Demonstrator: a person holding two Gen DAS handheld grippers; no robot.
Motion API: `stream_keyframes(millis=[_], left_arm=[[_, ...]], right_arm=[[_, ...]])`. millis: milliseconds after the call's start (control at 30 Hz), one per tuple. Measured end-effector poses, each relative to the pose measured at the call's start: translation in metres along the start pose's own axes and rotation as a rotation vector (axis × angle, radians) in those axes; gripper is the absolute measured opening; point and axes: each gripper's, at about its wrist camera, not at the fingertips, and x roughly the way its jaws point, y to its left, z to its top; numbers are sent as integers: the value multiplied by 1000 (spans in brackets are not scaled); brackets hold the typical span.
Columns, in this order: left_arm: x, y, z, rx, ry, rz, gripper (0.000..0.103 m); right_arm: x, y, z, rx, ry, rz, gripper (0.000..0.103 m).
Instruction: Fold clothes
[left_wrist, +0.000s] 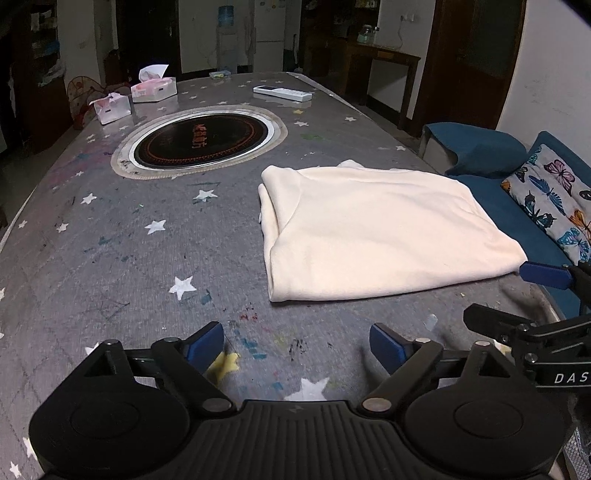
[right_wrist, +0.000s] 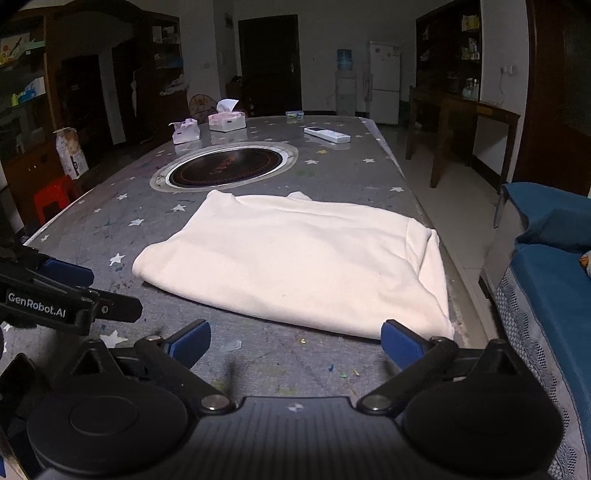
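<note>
A cream garment (left_wrist: 369, 229) lies folded into a thick rectangle on the grey star-patterned table cover (left_wrist: 147, 258), near the table's right edge. My left gripper (left_wrist: 295, 336) hovers over bare cover just short of the fold's near left corner, open with nothing between its blue pads. In the right wrist view the same garment (right_wrist: 295, 258) fills the middle. My right gripper (right_wrist: 295, 332) stands open in front of its near edge, the right pad (right_wrist: 400, 341) close to the near right corner and not pinching it. Each gripper shows at the edge of the other's view.
A round black hob (left_wrist: 199, 142) is set into the table behind the garment. Two tissue boxes (left_wrist: 153, 88) and a white remote (left_wrist: 282, 93) sit at the far end. A blue sofa (right_wrist: 554, 288) with a butterfly cushion (left_wrist: 554, 199) runs along the table's right side.
</note>
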Motion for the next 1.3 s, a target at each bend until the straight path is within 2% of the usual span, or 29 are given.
stream_keyframes(millis=[400,1300], left_arm=[[-19,-5,-9,6,-38,-12,93],[-38,-9,-17,10,-72,-7,93]], right_arm=[[-12,8,-3,5,-30,-38,103],[-29,18,-6,13,-61,-35,103]])
